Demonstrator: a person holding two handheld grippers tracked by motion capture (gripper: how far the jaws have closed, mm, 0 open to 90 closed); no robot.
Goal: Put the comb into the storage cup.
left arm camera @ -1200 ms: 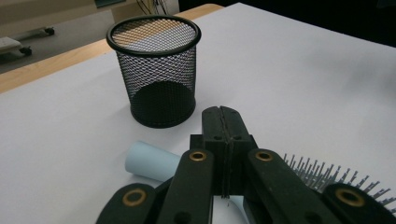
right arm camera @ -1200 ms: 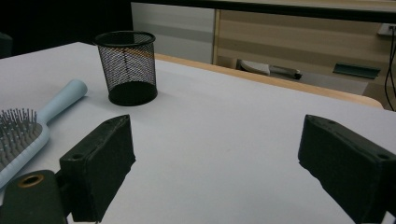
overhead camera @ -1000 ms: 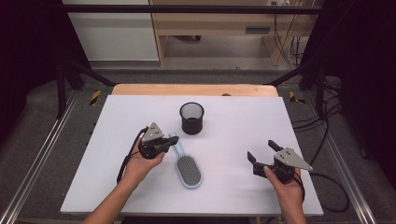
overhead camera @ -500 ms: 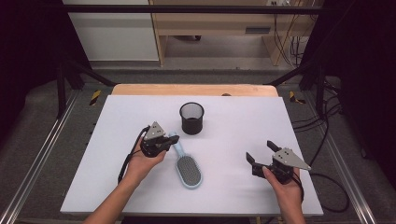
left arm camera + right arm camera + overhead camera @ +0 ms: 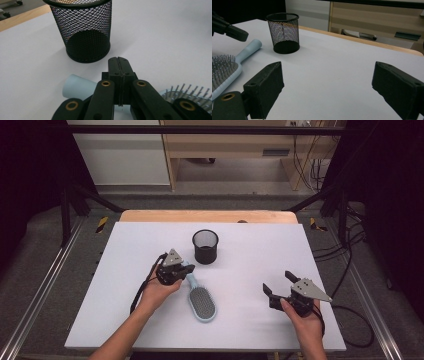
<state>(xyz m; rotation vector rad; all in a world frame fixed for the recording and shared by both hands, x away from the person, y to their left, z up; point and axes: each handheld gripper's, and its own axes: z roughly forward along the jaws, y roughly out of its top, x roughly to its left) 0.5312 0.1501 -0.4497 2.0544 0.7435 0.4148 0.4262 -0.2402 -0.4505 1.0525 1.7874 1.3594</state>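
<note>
A light blue hairbrush [image 5: 200, 301] lies bristles up on the white table [image 5: 250, 245], its handle pointing toward a black mesh cup [image 5: 205, 246]. My left gripper [image 5: 186, 268] is shut, its jaws pressed together just over the handle with nothing between them. In the left gripper view the closed tips [image 5: 119, 62] sit above the handle [image 5: 77, 87], and the cup [image 5: 86, 32] stands right ahead. At the front right my right gripper [image 5: 276, 281] is open and empty. The right gripper view shows its wide-apart jaws [image 5: 327, 82], the brush [image 5: 227, 67] at the left and the cup [image 5: 284, 32] beyond.
A wooden strip [image 5: 210, 216] runs along the table's far edge. Cables [image 5: 350, 270] hang off the right side, and metal frame rails [image 5: 45, 285] flank the table. White tabletop stretches between the two grippers and behind the cup.
My left hand has shifted slightly right and down, bringing its shut jaws over the brush handle. The right hand has stayed where it was.
</note>
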